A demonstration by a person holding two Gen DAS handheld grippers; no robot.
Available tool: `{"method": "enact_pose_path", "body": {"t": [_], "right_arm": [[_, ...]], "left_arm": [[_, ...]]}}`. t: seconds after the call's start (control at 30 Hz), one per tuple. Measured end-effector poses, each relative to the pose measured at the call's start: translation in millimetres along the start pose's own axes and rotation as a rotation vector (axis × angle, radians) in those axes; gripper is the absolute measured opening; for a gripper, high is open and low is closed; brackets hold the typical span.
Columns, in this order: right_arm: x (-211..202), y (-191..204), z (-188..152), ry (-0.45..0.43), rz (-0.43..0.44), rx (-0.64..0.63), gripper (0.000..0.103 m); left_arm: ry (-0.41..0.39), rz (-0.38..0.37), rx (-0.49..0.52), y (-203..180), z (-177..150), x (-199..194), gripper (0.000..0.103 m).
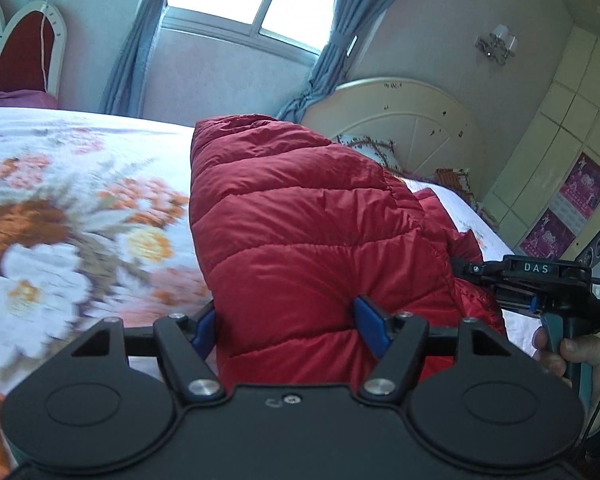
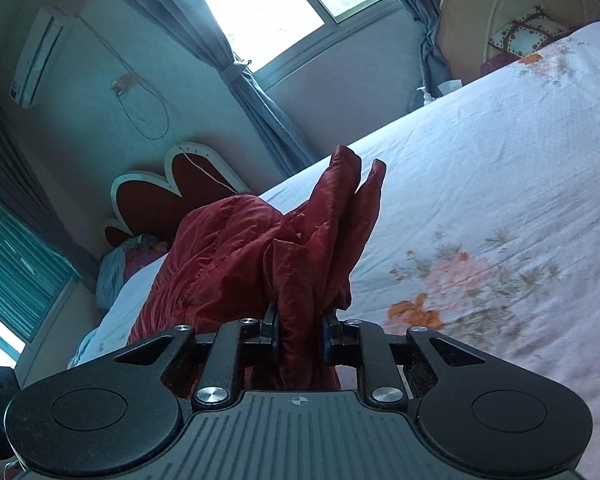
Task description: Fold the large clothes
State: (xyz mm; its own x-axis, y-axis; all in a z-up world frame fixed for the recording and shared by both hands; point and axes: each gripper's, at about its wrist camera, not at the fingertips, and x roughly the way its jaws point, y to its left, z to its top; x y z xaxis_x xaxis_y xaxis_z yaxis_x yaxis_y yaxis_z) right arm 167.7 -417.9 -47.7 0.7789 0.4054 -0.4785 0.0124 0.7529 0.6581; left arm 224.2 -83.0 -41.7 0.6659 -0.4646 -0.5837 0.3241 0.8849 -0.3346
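No box, basket or other container shows in either view; the only bearing surface is the bed with its white flower-printed quilt (image 1: 80, 208), on which the red quilted puffer jacket (image 1: 300, 220) partly rests.

In the left wrist view, the left gripper (image 1: 290, 330) has its blue-padded fingers (image 1: 370, 326) standing fairly wide, one at either side of a thick padded fold of the jacket. Both pads press into the fabric, so the gripper is clamped on that bulky fold. The jacket rises from between the fingers toward 12 o'clock, its stitched panels billowing up and over toward 1 o'clock, and it trails down to the quilt at 3 o'clock. There, at the right edge, the other gripper's black body marked "DAS" (image 1: 540, 276) meets the cloth, with a person's hand (image 1: 572, 356) around its handle at 4 o'clock.

In the right wrist view, the right gripper (image 2: 300, 332) is nearly closed, pinching a thin bunched edge of the jacket (image 2: 268, 248) between its pads. The cloth stands up from the fingers toward 12 o'clock in two pointed flaps, and the bulk of the garment hangs away toward 10 o'clock, down to the quilt (image 2: 480, 184).

Beyond the bed, toward 12 o'clock, are grey-blue curtains (image 1: 140, 52) framing a bright window, and a cream rounded headboard (image 1: 404, 120) at 1 o'clock in the left view.
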Motion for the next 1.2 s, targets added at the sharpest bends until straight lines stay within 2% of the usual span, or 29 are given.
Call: {"method": "enact_pose_path", "body": {"t": [0.2,0.47,0.63,0.7,0.83,1.0,1.07,1.1,1.13,1.2], "right_arm": [[62.4,84.0,-24.7,0.033,0.03,-0.049,0.018],[183.9,183.8,-72.1,0.136,0.077,-0.068,0.018],[253.0,212.7,-111.1,0.196,0.064,-0.042,0.018],[270.4,213.6,-124.3,0.204,0.028,-0.029,0.018],[274.8,200.4,-133.0,0.202,-0.001,0.013,0.018],[274.3,191.7,-132.5,0.202,-0.019,0.047,0.019],[270.3,192.9,-129.2,0.213,-0.041,0.033,0.024],[269.8,195.1,-126.3,0.218,-0.066,0.02,0.033],[266.1,203.4,-122.3,0.205,-0.097,0.006,0.039],[247.7,208.1,-111.2,0.13,-0.148,-0.012,0.041]], "left_arm": [[-0.008,0.024,-0.026,88.6,18.7,-50.0,0.068],[0.034,0.072,-0.13,215.6,23.5,-101.0,0.066],[0.085,0.121,-0.187,278.3,15.2,-101.7,0.068],[0.092,0.098,-0.21,290.8,11.5,-99.1,0.068],[0.111,0.088,-0.164,294.8,7.6,-90.4,0.069],[0.125,0.066,-0.172,309.9,6.0,-86.1,0.075],[0.137,0.066,-0.165,311.0,9.5,-86.6,0.081],[0.142,0.07,-0.148,311.8,15.1,-86.3,0.082],[0.139,0.082,-0.128,311.5,19.6,-89.1,0.083],[0.091,0.111,-0.105,314.7,28.1,-104.9,0.084]]}}
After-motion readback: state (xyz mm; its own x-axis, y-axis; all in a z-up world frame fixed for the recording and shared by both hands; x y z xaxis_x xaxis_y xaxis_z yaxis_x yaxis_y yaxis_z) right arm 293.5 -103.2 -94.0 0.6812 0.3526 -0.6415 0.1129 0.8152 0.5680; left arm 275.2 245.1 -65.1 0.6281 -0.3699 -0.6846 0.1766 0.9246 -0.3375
